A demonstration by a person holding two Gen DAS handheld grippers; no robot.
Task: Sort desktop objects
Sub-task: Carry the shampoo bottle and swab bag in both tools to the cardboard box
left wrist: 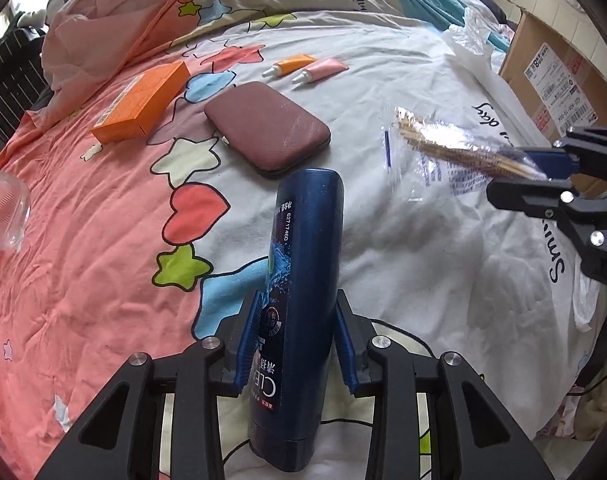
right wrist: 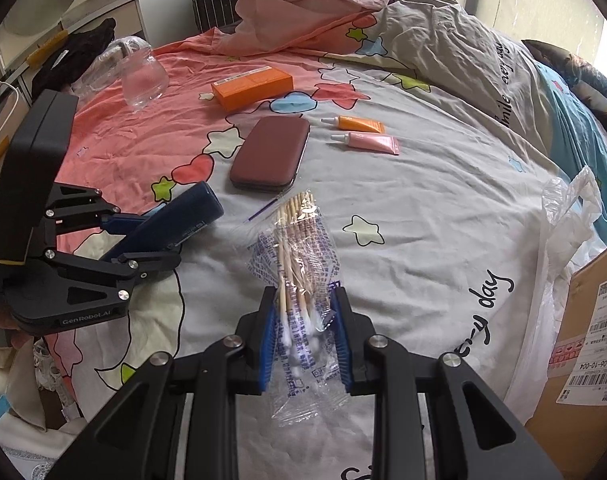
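Under me lies a bed, its quilt (right wrist: pixel 423 208) grey and pink with stars and hearts. A crumpled pink sheet (right wrist: pixel 303 4) heaps at the far end. To my right, a cardboard box (right wrist: pixel 583 344) with shipping labels stands beside the bed, a white plastic bag (right wrist: pixel 559 232) draped against it. A black striped cloth (right wrist: pixel 215 0) sits behind the sheet.

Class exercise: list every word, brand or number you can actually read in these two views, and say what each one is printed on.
"CLE…" and "G2717460": blue shampoo bottle in the left gripper.
"GenRobot.AI": left gripper's body.
"every day": bedsheet.
"420-A06-10-004": label on cardboard box.
Print on the cotton swab bag in the right gripper: too blurred.
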